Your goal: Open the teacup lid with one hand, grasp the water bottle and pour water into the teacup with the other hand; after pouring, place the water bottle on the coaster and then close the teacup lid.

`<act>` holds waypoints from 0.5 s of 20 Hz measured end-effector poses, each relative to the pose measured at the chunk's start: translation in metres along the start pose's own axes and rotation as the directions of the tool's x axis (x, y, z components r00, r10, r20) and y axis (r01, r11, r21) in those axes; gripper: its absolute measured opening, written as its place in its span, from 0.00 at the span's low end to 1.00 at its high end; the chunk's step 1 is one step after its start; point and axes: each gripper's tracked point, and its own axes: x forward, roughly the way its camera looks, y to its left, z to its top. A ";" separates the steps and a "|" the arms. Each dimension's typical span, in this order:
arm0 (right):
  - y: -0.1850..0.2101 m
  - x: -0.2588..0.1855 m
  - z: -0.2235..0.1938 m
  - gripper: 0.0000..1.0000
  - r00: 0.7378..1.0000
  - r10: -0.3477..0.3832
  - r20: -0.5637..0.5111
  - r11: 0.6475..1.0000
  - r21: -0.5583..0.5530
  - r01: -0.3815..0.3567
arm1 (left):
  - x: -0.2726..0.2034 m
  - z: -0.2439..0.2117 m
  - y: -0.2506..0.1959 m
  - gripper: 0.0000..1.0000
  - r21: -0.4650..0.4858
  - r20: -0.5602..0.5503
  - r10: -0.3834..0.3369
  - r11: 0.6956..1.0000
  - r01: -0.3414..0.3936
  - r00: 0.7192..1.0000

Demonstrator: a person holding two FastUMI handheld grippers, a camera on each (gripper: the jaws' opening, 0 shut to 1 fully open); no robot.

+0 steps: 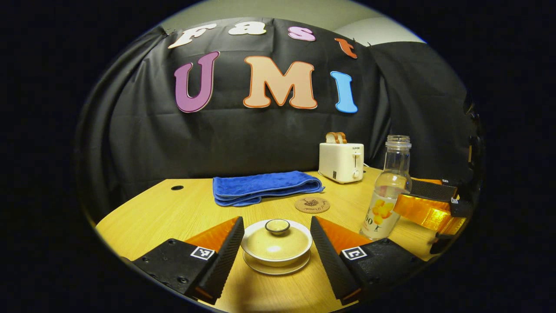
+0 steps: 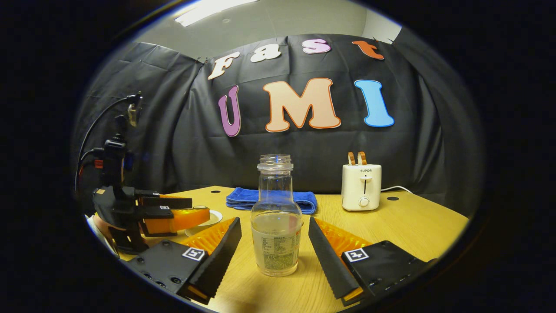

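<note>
A cream lidded teacup [image 1: 276, 245] sits on its saucer between the open fingers of my left gripper [image 1: 276, 256], which touch nothing. The lid's small knob [image 1: 277, 225] faces up. A clear, uncapped water bottle [image 2: 276, 221], partly filled, stands upright between the open fingers of my right gripper [image 2: 274, 256], with a gap on each side. The same bottle [image 1: 388, 191] stands right of the cup in the left gripper view, with the right gripper [image 1: 428, 208] behind it. A round brown coaster [image 1: 312, 204] lies beyond the cup. The left gripper [image 2: 143, 213] hangs over the saucer [image 2: 213, 217] at the left of the right gripper view.
A folded blue towel [image 1: 265, 187] lies at the back of the wooden table [image 1: 173, 213]. A white toaster [image 1: 341, 161] holding bread slices stands at the back right, its cable trailing behind it. A cable hole [image 1: 177, 188] is at the far left.
</note>
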 end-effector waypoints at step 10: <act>0.000 -0.001 0.000 0.94 1.000 0.003 0.000 1.000 0.000 -0.003 | 0.016 -0.003 -0.002 0.47 0.031 -0.029 0.013 0.999 -0.012 1.000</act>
